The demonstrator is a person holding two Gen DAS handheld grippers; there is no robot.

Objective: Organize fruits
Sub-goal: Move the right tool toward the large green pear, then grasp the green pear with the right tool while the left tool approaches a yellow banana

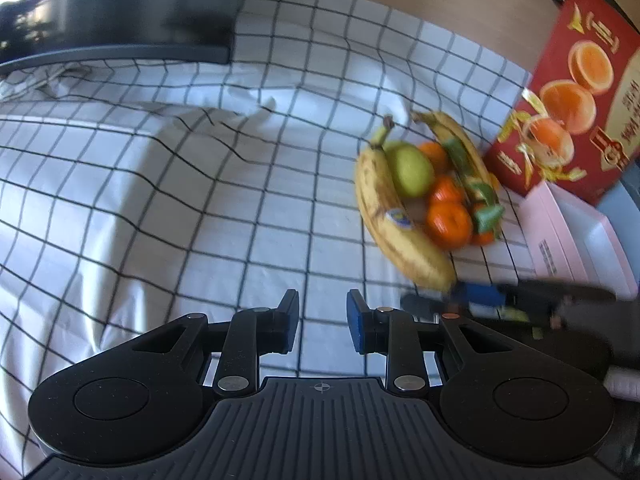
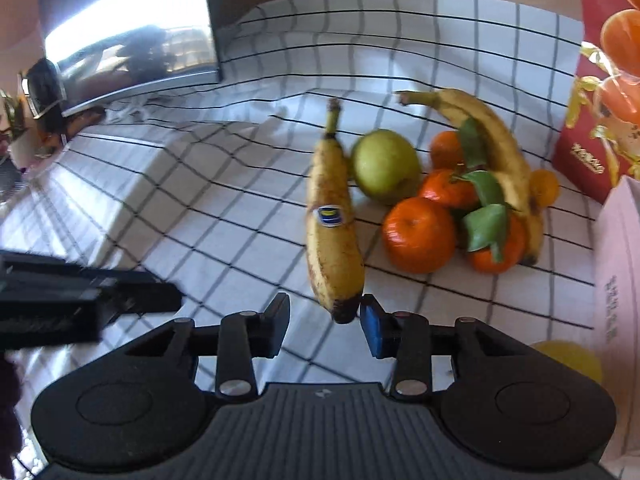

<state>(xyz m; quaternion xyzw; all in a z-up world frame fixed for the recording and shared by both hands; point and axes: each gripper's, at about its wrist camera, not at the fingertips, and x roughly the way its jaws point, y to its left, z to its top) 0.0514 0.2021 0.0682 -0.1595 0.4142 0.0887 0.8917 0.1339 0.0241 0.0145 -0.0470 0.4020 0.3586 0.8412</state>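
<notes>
A pile of fruit lies on the checked tablecloth [image 1: 200, 200]: a stickered banana [image 2: 332, 224], a green apple [image 2: 384, 166], several mandarins [image 2: 418, 234] with leaves, and a second banana [image 2: 492, 152]. The pile also shows in the left wrist view, with the stickered banana [image 1: 394, 216] and the apple [image 1: 410, 168]. My right gripper [image 2: 325, 326] is open, and the stickered banana's dark tip sits just ahead between its fingers, near the right pad [image 2: 374, 330]. My left gripper [image 1: 323, 322] is open and empty over bare cloth, left of the pile.
A red orange-printed box [image 1: 568, 104] stands behind the fruit on the right. A pink box [image 1: 576, 240] lies beside it. A dark monitor [image 1: 120, 12] stands at the back left. A yellow fruit [image 2: 568, 360] lies near the right gripper.
</notes>
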